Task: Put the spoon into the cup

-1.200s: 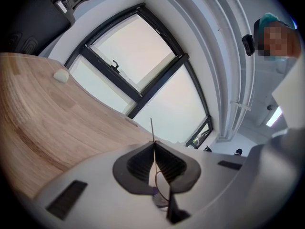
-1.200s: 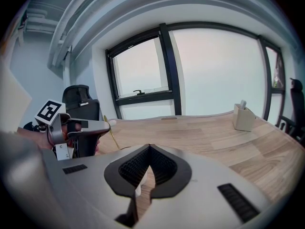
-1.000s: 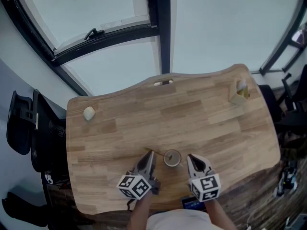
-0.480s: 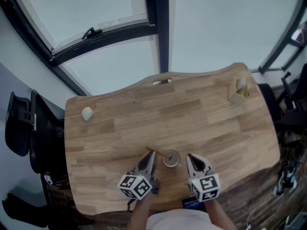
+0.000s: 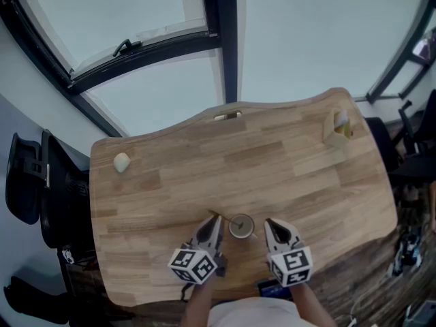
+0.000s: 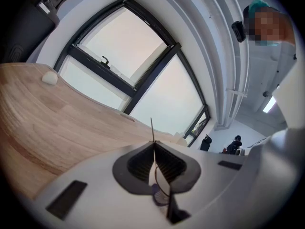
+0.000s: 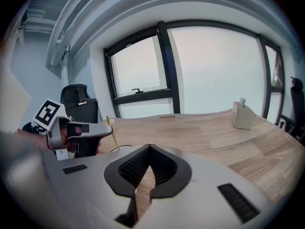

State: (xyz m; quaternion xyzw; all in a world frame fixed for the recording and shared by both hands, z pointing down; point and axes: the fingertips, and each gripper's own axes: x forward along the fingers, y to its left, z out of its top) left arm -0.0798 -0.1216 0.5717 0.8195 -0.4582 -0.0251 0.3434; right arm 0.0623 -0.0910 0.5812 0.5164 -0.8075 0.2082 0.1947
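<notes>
Left gripper (image 6: 153, 144): 2 jaws pinched tight on spoon (image 6: 152, 129). Spoon thin, light, stiff, probably slippery; handle grip suited. Cup (image 5: 241, 226) small, likely tippable. Right gripper (image 7: 149, 148) closed, held nothing.

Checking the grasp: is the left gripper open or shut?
Shut: the left gripper fingers pinch the spoon, whose handle pokes past them.

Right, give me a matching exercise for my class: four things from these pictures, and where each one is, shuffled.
Things:
1 spoon
2 cup
3 beige box
4 pale lump

Places:
a far right corner of the table
b between the left tool and the right tool
c near the table's left edge
d clamped in the left tool

Pairs: 1-d, 2-b, 3-a, 4-c.
</notes>
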